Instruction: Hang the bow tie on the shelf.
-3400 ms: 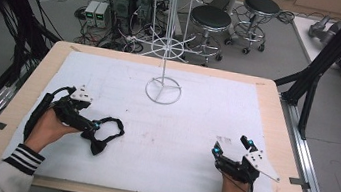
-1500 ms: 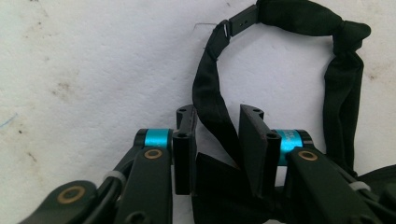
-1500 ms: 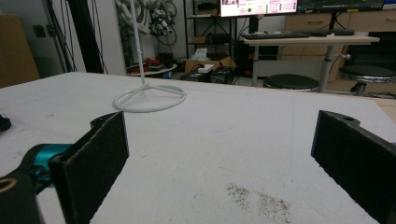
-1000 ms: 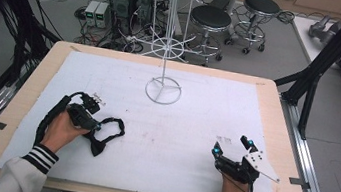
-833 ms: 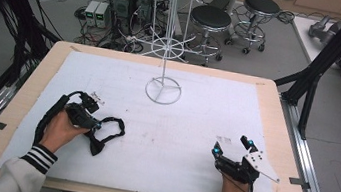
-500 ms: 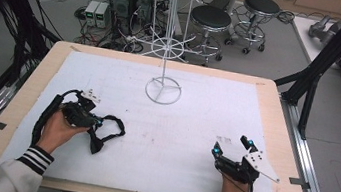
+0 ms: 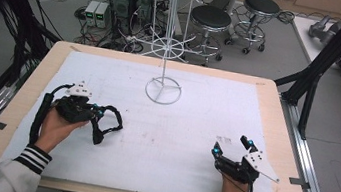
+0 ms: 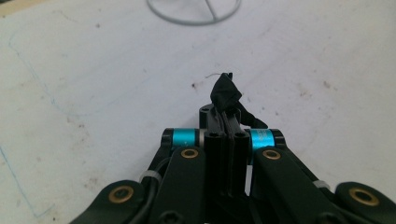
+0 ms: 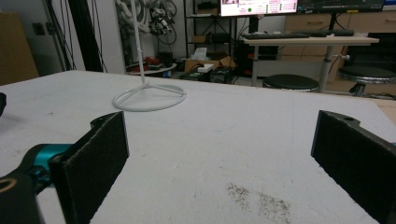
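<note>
Two grippers here: left gripper [image 7: 97, 114] is clenched on a black strap [image 7: 110, 123], looped on the white mat's [image 7: 182, 143] left, long axis running toward the person; right gripper [image 7: 232, 147] gapes wide, empty.

Matt black cloth strap [image 7: 106, 123]; white-coated wire stand [image 7: 163, 89]; surface [image 7: 194, 129] of rough, stained white foam over a pale wooden edge; right tongs [image 9: 219, 158] with coarse matt black pads.

Even, bright overhead light washes the white counter [image 7: 194, 129], casting only faint, soft shadows and no harsh glare. The high view is slightly soft; both gripper views blur close up, and the right one's background room is dimmer.
</note>
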The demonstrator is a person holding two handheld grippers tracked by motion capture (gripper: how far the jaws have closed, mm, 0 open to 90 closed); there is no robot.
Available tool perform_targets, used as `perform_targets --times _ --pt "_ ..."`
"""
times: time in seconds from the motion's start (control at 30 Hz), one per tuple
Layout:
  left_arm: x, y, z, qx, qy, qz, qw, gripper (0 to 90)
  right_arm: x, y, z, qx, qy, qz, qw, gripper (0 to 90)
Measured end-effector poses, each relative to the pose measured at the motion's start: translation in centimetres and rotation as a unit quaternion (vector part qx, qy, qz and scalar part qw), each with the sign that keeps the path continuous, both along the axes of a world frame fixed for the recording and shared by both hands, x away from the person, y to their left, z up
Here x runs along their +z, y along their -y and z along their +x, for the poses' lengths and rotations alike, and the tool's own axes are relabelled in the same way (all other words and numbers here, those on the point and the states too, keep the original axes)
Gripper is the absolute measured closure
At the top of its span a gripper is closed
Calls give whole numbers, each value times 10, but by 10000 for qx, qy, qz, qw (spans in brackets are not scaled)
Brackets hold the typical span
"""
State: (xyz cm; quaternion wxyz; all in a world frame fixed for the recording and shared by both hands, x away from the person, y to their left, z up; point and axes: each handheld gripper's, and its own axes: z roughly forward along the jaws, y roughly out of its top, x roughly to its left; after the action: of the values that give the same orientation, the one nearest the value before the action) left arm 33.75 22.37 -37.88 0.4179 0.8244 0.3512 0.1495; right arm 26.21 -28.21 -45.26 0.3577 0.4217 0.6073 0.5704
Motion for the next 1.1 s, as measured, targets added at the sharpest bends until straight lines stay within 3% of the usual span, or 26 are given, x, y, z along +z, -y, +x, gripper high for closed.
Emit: perform_targets --times 0.23,0.37,0.47,0.73,1.1 --pt "5 -2 -1 20 231 -368 9991 883 0 0 0 4 7 -7 10000 30" --pt "11 0 -2 31 310 -733 9968 883 0 0 0 6 10 -8 10000 31" --pt "15 2 -2 -16 415 -875 9953 883 0 0 0 6 9 -9 10000 30" --pt "26 10 -2 -129 600 -940 9937 883 0 0 0 2 10 -11 10000 30" --pt "56 29 2 -383 904 -952 9906 883 0 0 0 -3 5 -2 10000 31"
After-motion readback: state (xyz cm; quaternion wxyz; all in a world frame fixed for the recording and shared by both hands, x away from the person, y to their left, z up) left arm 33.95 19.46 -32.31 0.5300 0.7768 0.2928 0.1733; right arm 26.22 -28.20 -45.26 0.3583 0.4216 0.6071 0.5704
